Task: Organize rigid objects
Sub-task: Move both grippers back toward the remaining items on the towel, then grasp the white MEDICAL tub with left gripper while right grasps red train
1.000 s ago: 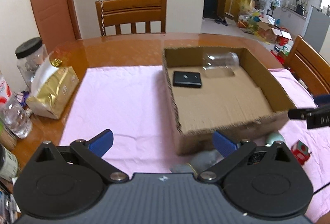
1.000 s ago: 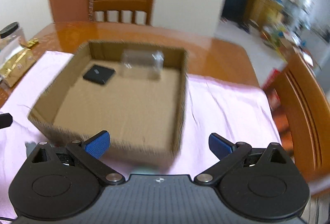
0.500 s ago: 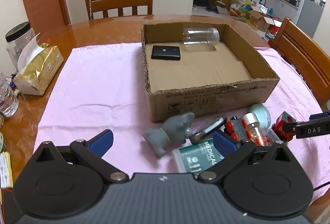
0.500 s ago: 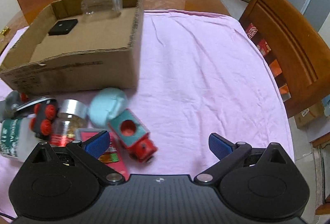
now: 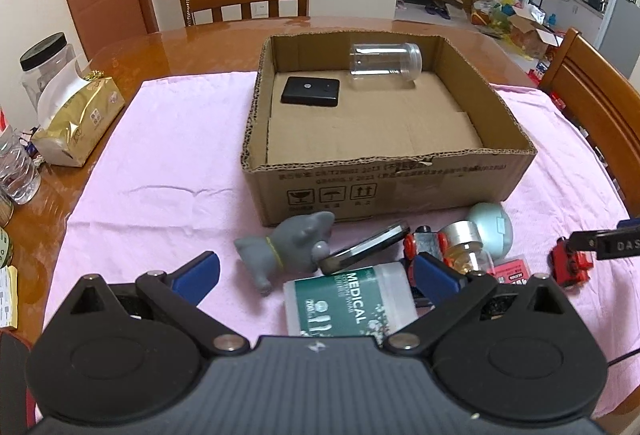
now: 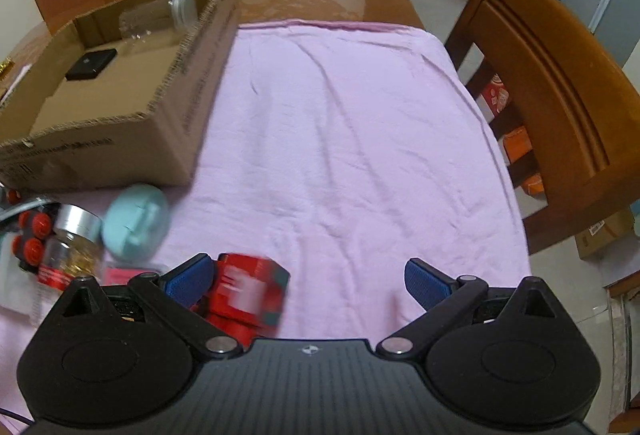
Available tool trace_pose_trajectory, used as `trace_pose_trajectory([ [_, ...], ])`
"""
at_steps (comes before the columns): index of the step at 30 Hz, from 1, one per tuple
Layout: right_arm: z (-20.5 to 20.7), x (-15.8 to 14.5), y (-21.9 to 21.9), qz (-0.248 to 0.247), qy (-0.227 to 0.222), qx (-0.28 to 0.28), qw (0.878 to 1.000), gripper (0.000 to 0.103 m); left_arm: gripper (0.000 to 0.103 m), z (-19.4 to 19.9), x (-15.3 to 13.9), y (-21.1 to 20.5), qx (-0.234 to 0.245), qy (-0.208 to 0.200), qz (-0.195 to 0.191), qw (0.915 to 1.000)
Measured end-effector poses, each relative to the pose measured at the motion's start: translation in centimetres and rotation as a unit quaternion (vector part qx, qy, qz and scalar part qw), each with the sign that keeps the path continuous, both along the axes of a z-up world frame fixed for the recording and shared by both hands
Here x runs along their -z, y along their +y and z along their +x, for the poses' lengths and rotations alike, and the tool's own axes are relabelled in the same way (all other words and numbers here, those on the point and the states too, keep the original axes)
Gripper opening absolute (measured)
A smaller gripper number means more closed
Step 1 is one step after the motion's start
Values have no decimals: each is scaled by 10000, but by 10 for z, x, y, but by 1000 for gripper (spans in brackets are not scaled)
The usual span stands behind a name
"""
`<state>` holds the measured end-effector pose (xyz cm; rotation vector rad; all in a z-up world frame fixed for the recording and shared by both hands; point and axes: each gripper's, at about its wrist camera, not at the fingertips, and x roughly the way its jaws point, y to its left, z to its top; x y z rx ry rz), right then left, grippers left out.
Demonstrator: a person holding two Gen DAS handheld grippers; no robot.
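The right tool (image 6: 308,277) hangs low over the pink cloth (image 6: 340,123) with its jaws spread wide and nothing between them. The red toy train (image 6: 248,289) lies on the cloth at about its 9 o'clock, pressed up by the left finger (image 6: 188,277) and only partly inside the gap, so the tool would likely need to slide leftward to straddle it. The train is blurred, so I cannot tell for sure which way its long axis runs. The right hand is plainly the nearer one.

The left tool (image 5: 316,273) is open as well, empty, poised above the clutter: a medical bottle (image 5: 348,307) dead ahead at 12, a grey dog figure (image 5: 288,247) at 11, a small jar with a silver lid (image 5: 464,239) at 1. The cardboard box (image 5: 400,179), farther off at 12, already holds a black case (image 5: 310,91) and a clear jar (image 5: 384,61) lying on its side.
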<state>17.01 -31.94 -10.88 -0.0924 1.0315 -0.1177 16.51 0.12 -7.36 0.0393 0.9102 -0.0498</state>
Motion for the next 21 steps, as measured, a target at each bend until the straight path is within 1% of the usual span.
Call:
trace_pose_trajectory([
  [4, -5, 0, -9, 345, 4, -70, 9994, 103, 102, 3, 4, -7, -32, 80, 15, 10000],
  [7, -6, 6, 1, 505, 62, -294, 9983, 103, 102, 5, 7, -11, 3, 141, 23, 9999],
  [11, -5, 24, 16, 236, 172, -372, 9989, 103, 102, 7, 12, -13, 39, 258, 44, 9997],
  [13, -6, 33, 16, 24, 235, -306, 9993, 103, 102, 6, 15, -12, 49, 306, 35, 9995],
  [15, -9, 36, 14, -133, 191, -398, 9989, 103, 102, 4, 18, -11, 46, 374, 42, 9993],
  [19, -11, 36, 9, -97, 194, -574, 9981, 103, 102, 2, 27, -11, 58, 523, 28, 9986],
  [21, -11, 36, 10, -99, 199, -575, 9981, 103, 102, 2, 31, -13, 49, 558, -6, 9984],
])
